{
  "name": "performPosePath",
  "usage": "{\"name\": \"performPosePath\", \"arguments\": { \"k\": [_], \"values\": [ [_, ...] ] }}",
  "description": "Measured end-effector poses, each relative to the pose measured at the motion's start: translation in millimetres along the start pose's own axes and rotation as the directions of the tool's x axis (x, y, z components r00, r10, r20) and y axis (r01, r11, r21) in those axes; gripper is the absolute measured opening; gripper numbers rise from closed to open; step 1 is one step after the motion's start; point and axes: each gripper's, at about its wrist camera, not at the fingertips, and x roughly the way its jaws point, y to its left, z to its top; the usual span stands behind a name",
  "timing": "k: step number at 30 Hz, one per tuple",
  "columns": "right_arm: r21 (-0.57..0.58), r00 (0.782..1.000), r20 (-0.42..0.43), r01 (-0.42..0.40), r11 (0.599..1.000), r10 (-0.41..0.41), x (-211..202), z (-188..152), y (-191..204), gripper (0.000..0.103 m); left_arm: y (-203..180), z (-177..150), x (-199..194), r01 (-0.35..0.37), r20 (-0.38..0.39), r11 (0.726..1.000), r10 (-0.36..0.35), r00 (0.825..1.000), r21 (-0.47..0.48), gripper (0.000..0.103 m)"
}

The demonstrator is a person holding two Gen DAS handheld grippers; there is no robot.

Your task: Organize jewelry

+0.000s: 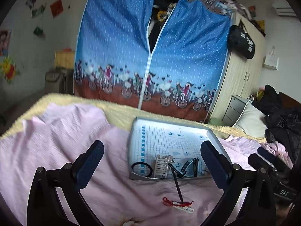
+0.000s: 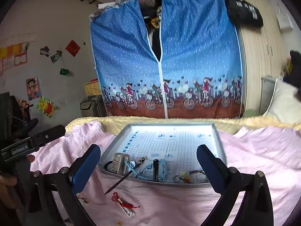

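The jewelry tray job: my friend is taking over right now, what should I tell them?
Left gripper: open, holding nothing.
Right gripper: open, holding nothing.
Tray lies on the pink sheet. Already in it: hair tie, comb-like clip, black hair clip, rings.
Dark hair stick hangs over the tray's near rim.
Red cord bracelet is on the sheet, outside the tray.
Left: put the bracelet in, push the stick fully in.
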Motion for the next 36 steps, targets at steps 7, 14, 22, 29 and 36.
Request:
{"name": "performPosePath", "arguments": {
  "k": [7, 14, 22, 29, 36],
  "values": [
    [-0.036, 0.998, 0.069, 0.01, 0.999, -0.007, -50, -7, 19, 0.103, -15, -15, -56, -0.008, 0.061, 0.998, 0.004, 0.998, 0.066, 0.101],
    [-0.009, 0.993, 0.118, 0.027, 1.0, -0.026, -95, -22, 27, 0.103, -27, -43, -106, -0.066, 0.128, 0.992, 0.052, 0.99, 0.108, 0.101],
    [-0.023, 0.992, 0.116, 0.059, 0.998, -0.056, -138, -50, 39, 0.103, -34, -72, -142, -0.079, 0.152, 0.989, 0.059, 0.987, 0.128, 0.101],
    [-0.014, 0.989, 0.107, 0.105, 0.994, -0.103, -165, -70, 45, 0.103, -40, -89, -163, -0.077, 0.137, 0.989, 0.06, 0.989, 0.124, 0.101],
    [0.031, 0.99, 0.078, 0.117, 0.993, -0.119, -175, -83, 44, 0.103, -43, -99, -172, -0.087, 0.122, 0.988, 0.072, 0.99, 0.124, 0.101]
  ]
}}
